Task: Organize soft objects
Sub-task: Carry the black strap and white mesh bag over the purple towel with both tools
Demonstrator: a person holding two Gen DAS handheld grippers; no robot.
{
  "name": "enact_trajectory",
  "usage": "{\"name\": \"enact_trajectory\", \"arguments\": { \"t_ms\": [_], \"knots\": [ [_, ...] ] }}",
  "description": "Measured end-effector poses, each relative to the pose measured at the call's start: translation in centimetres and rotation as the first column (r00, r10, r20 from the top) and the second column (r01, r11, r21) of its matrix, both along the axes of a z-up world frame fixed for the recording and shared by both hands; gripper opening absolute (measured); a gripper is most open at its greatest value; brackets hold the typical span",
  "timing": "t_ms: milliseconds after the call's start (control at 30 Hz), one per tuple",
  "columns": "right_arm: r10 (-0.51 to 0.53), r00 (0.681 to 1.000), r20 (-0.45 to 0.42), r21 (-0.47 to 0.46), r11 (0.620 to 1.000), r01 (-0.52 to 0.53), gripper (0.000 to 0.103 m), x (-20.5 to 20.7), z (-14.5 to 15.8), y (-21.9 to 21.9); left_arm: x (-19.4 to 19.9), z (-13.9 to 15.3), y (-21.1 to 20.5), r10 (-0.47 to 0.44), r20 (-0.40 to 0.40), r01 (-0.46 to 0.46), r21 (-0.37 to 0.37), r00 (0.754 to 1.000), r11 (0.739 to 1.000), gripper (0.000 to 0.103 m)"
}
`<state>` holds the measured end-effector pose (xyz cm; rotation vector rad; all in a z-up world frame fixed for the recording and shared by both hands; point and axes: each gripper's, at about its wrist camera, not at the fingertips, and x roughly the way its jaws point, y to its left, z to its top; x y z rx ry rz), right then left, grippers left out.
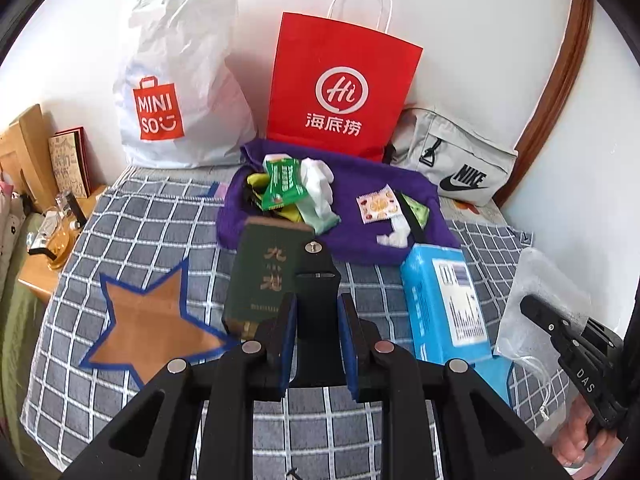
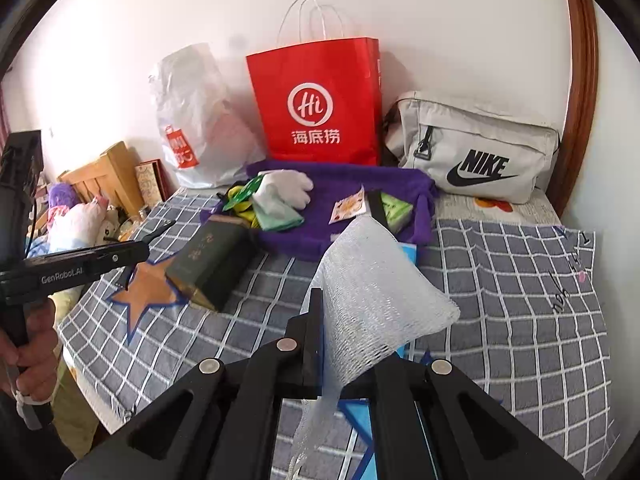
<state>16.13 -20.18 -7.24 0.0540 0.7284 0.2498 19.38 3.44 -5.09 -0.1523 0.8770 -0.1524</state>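
The left gripper hangs over the checked grey blanket with its blue-padded fingers spread apart and nothing between them. Just ahead of it, toward 11 o'clock, a dark green box lies on the blanket, its far end touching the purple cloth.

The right gripper pinches a white mesh bag; the mesh stands up from the fingers and fans out toward 1 o'clock, and a thin cord hangs below it. In the left wrist view the same bag shows at 3 o'clock, beside a light blue tissue pack that lies flat on the blanket.

On the purple cloth, at 12 o'clock from both grippers, small things are spread: a green sachet on top of a white glove, a small snack packet with fruit print, and a pale green packet partly under a black strap.

Behind the cloth, against the white wall, stand a white MINISO plastic bag, a red paper bag and a grey Nike bag, side by side. An orange star with blue border is on the blanket at 9 o'clock from the left gripper.
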Motion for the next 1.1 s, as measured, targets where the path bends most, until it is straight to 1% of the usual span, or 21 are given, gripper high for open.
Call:
{"name": "enact_trajectory", "arguments": {
  "t_ms": [267, 467, 833, 1100],
  "knots": [
    [0.005, 1.0, 0.024, -0.013, 1.0, -0.005, 0.002, 3.5, 1.6, -0.4, 2.9, 0.7, -0.2, 0.01, 0.009, -0.011, 0.012, 1.0, 1.0, 0.02],
    [-0.003, 0.999, 0.049, 0.011, 1.0, 0.003, 0.002, 5.8, 2.6, -1.0, 4.6, 1.0, -0.4, 0.009, 0.015, -0.009, 0.017, 1.0, 1.0, 0.02],
    [-0.008, 0.999, 0.046, 0.04, 0.999, 0.006, 0.002, 11.0, 2.9, -1.4, 7.8, 1.0, 0.1, 0.037, 0.022, -0.038, 0.021, 0.999, 0.999, 0.02],
    [-0.005, 0.999, 0.034, 0.048, 0.999, 0.003, 0.002, 15.9, 2.4, -1.1, 10.5, 0.1, 0.0, 0.036, 0.014, -0.036, -0.001, 0.999, 0.999, 0.02]
  ]
}}
